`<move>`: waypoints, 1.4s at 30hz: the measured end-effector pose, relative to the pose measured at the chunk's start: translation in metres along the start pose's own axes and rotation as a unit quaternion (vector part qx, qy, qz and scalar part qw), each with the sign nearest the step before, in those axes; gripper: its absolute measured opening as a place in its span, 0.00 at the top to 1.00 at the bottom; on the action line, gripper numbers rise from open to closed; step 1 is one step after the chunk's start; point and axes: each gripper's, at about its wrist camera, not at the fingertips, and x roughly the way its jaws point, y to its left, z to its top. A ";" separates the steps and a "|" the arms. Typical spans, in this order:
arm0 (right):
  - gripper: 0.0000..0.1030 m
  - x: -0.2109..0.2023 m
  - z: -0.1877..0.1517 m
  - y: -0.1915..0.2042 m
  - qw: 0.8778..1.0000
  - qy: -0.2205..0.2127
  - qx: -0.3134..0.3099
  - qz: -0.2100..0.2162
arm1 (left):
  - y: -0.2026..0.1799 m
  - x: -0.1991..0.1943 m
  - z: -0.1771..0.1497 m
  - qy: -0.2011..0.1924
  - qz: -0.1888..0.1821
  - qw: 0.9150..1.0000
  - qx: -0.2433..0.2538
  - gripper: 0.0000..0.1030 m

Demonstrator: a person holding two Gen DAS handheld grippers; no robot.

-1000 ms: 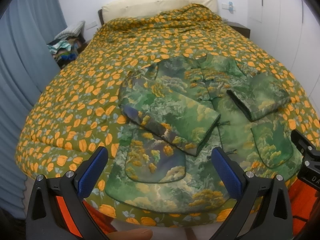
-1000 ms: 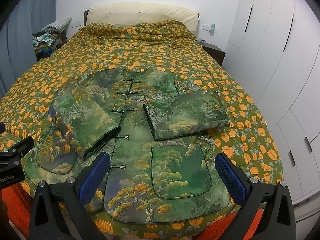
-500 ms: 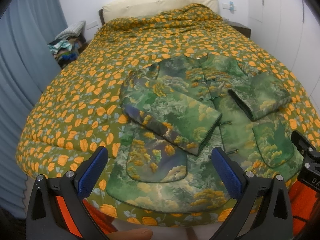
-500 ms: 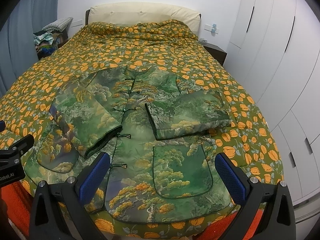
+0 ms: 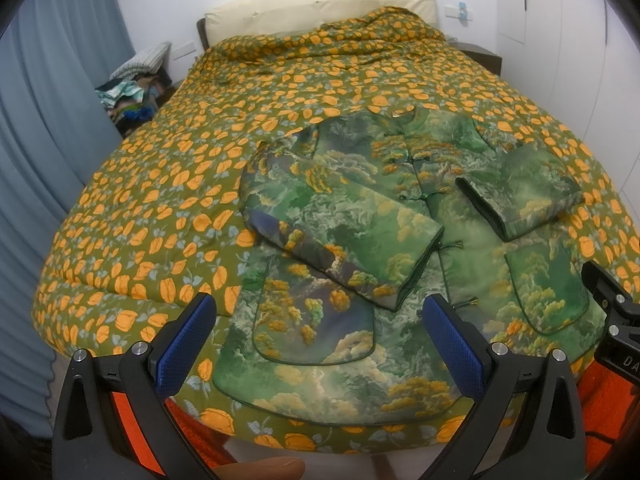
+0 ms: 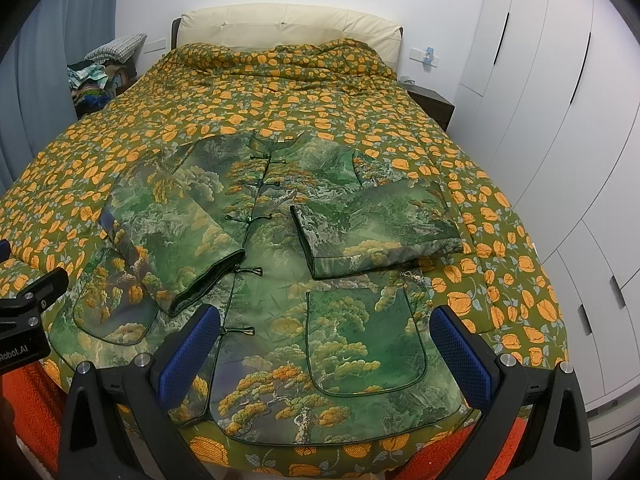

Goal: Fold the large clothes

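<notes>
A green padded jacket with a tree-and-cloud print (image 5: 404, 184) (image 6: 280, 248) lies face up on the bed, collar toward the headboard, hem at the near edge. Both sleeves are folded inward across the front: the left sleeve (image 5: 344, 232) (image 6: 172, 232) and the right sleeve (image 5: 520, 192) (image 6: 380, 228). Knot buttons run down the middle. My left gripper (image 5: 316, 344) hangs open above the hem over the left pocket (image 5: 312, 324). Over the right pocket (image 6: 360, 340) my right gripper (image 6: 326, 348) is open too. Neither touches the cloth.
The bed wears an olive quilt with orange flowers (image 5: 168, 184) (image 6: 280, 92). A cream headboard (image 6: 288, 28), white wardrobe doors (image 6: 560, 128), a dark nightstand (image 6: 432, 104), a blue curtain (image 5: 48, 128) and a heap of clothes (image 5: 132, 96) surround it. An orange cover (image 6: 32, 408) shows below.
Both views have crept slightly closer to the jacket's hem. The jacket and its sleeves lie as before, and both grippers stay open.
</notes>
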 end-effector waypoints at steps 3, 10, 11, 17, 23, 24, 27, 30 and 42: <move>0.00 -0.001 0.000 0.001 1.000 0.000 -0.001 -0.001 | 0.000 0.000 0.000 0.000 0.000 1.000 0.000 0.00; 0.00 0.001 0.000 0.001 1.000 0.000 -0.001 0.000 | 0.001 0.000 -0.001 0.000 0.002 1.000 0.001 0.00; 0.00 0.001 0.000 0.002 1.000 0.001 -0.001 -0.001 | -0.001 0.000 0.000 0.000 0.001 1.000 0.000 0.00; 0.00 0.001 0.000 0.001 1.000 0.001 -0.001 0.000 | 0.000 0.000 0.000 -0.001 0.003 1.000 0.001 0.00; 0.00 0.002 0.000 0.002 1.000 0.002 -0.002 0.000 | 0.002 0.000 0.004 0.000 0.008 1.000 0.005 0.00; 0.00 0.003 -0.001 0.002 1.000 0.002 -0.003 0.000 | 0.001 0.000 0.005 0.000 0.008 1.000 0.006 0.00; 0.00 0.003 -0.001 0.003 1.000 0.003 -0.004 0.000 | 0.001 0.000 0.005 0.000 0.008 1.000 0.006 0.00; 0.00 0.003 0.000 0.003 1.000 0.002 -0.003 0.000 | 0.001 0.000 0.005 0.000 0.009 1.000 0.006 0.00; 0.00 0.009 -0.001 0.001 1.000 0.008 -0.004 -0.002 | -0.006 0.003 0.003 0.004 0.010 1.000 0.012 0.00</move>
